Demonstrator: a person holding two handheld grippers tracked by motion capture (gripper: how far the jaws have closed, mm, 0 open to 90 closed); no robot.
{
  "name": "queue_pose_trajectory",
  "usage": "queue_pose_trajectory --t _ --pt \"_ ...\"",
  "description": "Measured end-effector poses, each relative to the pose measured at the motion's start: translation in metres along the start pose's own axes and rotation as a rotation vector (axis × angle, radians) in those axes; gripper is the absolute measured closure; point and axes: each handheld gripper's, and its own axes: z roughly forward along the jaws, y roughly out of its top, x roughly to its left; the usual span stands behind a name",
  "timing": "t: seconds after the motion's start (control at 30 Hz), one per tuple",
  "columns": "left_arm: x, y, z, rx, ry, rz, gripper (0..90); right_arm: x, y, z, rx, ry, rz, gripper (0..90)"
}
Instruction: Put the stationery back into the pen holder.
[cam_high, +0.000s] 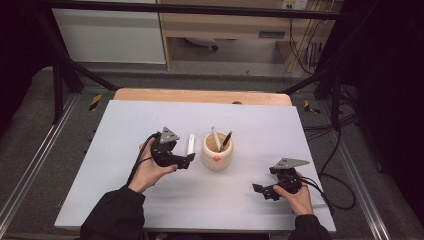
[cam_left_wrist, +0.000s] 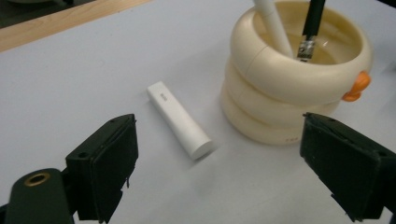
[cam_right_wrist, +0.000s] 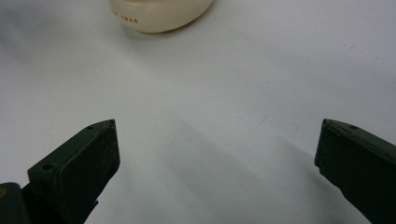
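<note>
Jaws nearest the lens: two black jaws of the left hand-held gripper (cam_left_wrist: 219, 158) are standing wide apart in its own view, released, with nothing between the pads.
White cylinder: a short white tube (cam_left_wrist: 179, 119) (maybe a marker or a cap, I cannot tell) is lying flat on the bench (cam_left_wrist: 70, 84), just beside the cream holder and not touching it.
Position from above: the white cylinder (cam_high: 191, 144) is lying between the left hand-held gripper (cam_high: 186, 161) and the holder (cam_high: 217, 151).
Holder: a ringed cream pot with an orange beak on its side is standing upright and is carrying a white pen (cam_left_wrist: 273, 25) and a black pen (cam_left_wrist: 312, 23).
Handling, my judgement: the cylinder is looking light, stiff and smooth, so it is probably rolling easily and slipping a little under hard pads.
Where to hold: I am thinking the middle of its length is best, with the jaws closing across the round body, not on the flat ends.
Risk: a push from one jaw alone is likely sending it against the holder.
Right hand-held gripper (cam_high: 265, 190): it is resting low over the bare bench, well apart from the holder, jaws spread and empty.
</note>
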Motion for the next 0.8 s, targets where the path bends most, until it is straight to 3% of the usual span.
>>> queue_pose_trajectory --t 0.27,0.57,0.8 --pt "0.01 -0.012 0.013 0.055 0.037 -0.04 10.8 0.0 0.0 0.0 0.001 0.0 -0.001 0.8" --pt "0.016 -0.014 0.03 0.087 0.075 -0.095 23.8 0.0 0.0 0.0 0.004 0.002 -0.001 0.8" --pt "0.011 -0.012 0.047 0.105 0.094 -0.104 30.8 0.0 0.0 0.001 0.004 0.003 -0.001 0.8"
